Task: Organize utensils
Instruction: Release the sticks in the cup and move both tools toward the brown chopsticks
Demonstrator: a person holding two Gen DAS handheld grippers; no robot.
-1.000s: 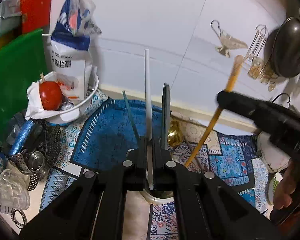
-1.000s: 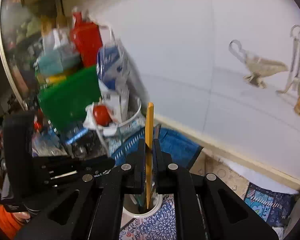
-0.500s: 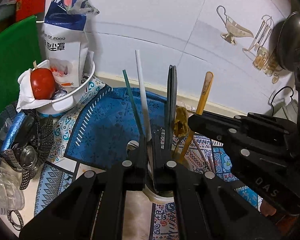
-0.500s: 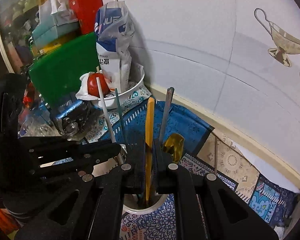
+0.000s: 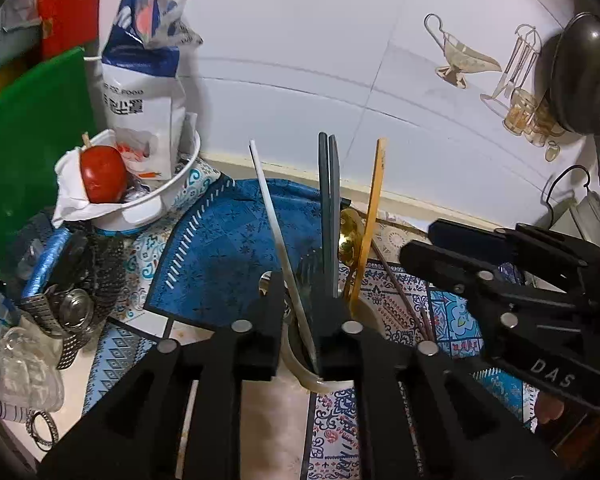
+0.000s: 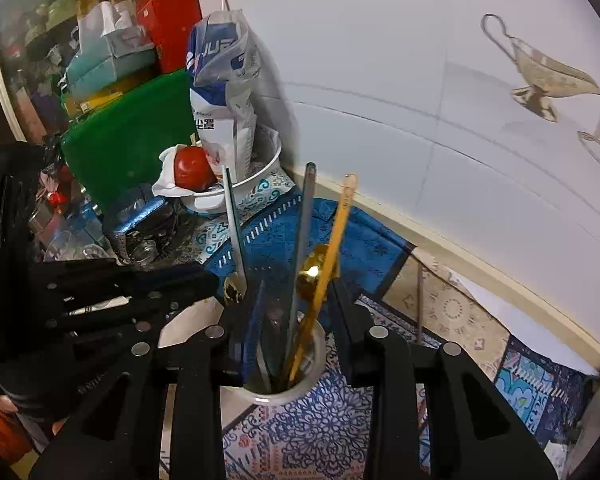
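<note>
Now the white cup (image 6: 314, 380) stands upright on the patterned surface (image 6: 312, 436), w/ utensils standing in it: white stick (image 5: 278, 236), dark grey pair (image 5: 329, 216), yellow-orange handle (image 6: 332, 248), gold spoon (image 6: 311, 270), plus a silver handle (image 6: 232, 220).

Left tool (image 5: 298, 318) has jaws just opening, a small gap; white stick runs between its fingers, leaning free toward the left, pads not pressing it. Right tool (image 6: 286, 312) also just opening, wider; cup rim and the yellow-orange handle sit between its fingers, neither gripped, handle leaning on the rim. Both tools hang right over the cup, close beside each other.

Behind the cup lies a blue cloth (image 5: 228, 248). Further left, a white bowl (image 5: 156, 204) holds a tomato (image 5: 102, 174) and a blue-white bag (image 5: 144, 92); green board (image 6: 132, 136) beyond.
</note>
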